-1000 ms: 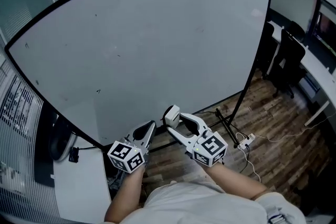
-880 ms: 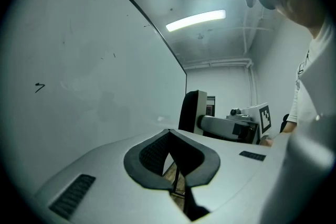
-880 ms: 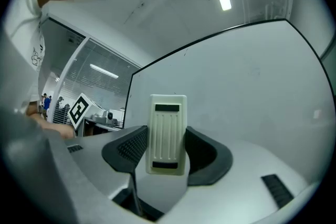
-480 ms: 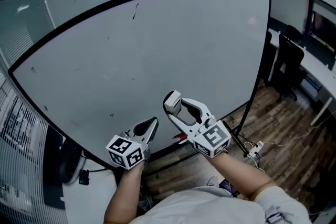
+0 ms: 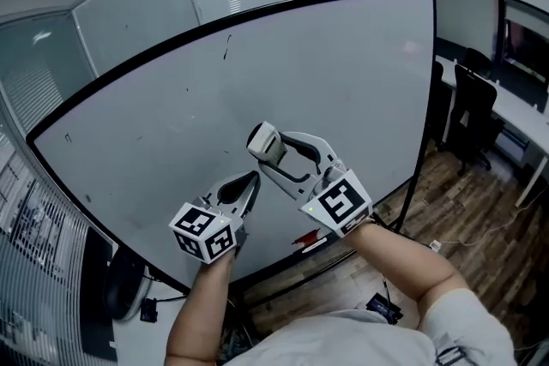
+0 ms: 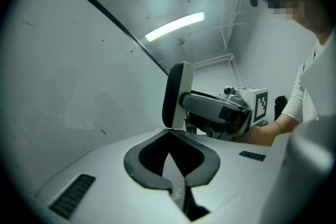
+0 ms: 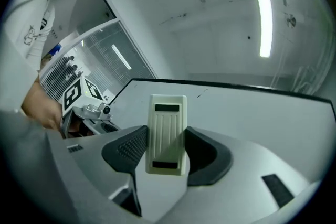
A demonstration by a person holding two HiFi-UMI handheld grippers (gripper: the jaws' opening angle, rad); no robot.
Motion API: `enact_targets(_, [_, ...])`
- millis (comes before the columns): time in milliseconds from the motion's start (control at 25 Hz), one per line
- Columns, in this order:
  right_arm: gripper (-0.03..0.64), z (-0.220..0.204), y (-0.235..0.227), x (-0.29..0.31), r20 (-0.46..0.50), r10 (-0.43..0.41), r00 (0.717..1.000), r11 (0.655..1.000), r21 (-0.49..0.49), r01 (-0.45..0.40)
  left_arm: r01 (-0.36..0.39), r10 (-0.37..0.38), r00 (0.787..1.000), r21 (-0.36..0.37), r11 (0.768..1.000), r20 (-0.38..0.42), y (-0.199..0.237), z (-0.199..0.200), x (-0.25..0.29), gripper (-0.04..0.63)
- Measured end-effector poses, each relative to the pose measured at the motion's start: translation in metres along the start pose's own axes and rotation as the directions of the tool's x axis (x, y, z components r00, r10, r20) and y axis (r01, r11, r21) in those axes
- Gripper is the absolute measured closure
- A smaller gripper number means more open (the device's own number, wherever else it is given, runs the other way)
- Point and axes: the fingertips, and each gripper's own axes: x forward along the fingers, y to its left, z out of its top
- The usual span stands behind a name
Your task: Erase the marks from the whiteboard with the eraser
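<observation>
My right gripper (image 5: 273, 157) is clenched on the cream ribbed plastic eraser (image 5: 263, 141). Its dark felt side is turned to the big white black-framed whiteboard (image 5: 154, 124); whether it touches the board, I cannot tell. A short dark pen mark (image 5: 227, 45) stands at 11 o'clock from the eraser. My left gripper (image 5: 250, 180), at 7 o'clock from the eraser, has its jaws pressed together on nothing.
</observation>
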Motion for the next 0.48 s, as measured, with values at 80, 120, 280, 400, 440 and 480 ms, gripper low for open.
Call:
enact_targets(80, [0.383, 0.015, -0.008, 0.01, 0.005, -0.006, 1.0, 0.997, -0.072, 0.006, -0.006, 0.005, 1.0, 0.034, 0.999, 0.011, 0.006, 0.014, 0.003, 0.589])
enact_targets(120, [0.383, 0.022, -0.013, 0.014, 0.004, -0.009, 1.0, 0.994, -0.106, 0.01, -0.01, 0.01, 1.0, 0.048, 0.999, 0.015, 0.009, 0.02, 0.005, 0.589])
enact_targets(280, [0.383, 0.051, -0.035, 0.032, 0.006, -0.025, 1.0, 0.969, -0.247, 0.025, -0.03, 0.028, 0.999, 0.091, 0.995, 0.024, 0.023, 0.041, 0.007, 0.589])
enact_targets(400, [0.383, 0.073, -0.047, 0.045, 0.001, -0.025, 1.0, 0.94, -0.341, 0.023, -0.047, 0.044, 0.999, 0.137, 0.989, 0.022, 0.029, 0.053, 0.005, 0.589])
enact_targets(440, [0.383, 0.08, -0.052, 0.05, -0.002, -0.026, 1.0, 0.929, -0.37, 0.024, -0.048, 0.045, 0.999, 0.143, 0.989, 0.024, 0.031, 0.056, 0.005, 0.589])
enact_targets(480, [0.383, 0.085, -0.056, 0.055, -0.008, -0.028, 1.0, 0.918, -0.396, 0.023, -0.049, 0.045, 0.999, 0.146, 0.988, 0.028, 0.033, 0.06, 0.005, 0.589])
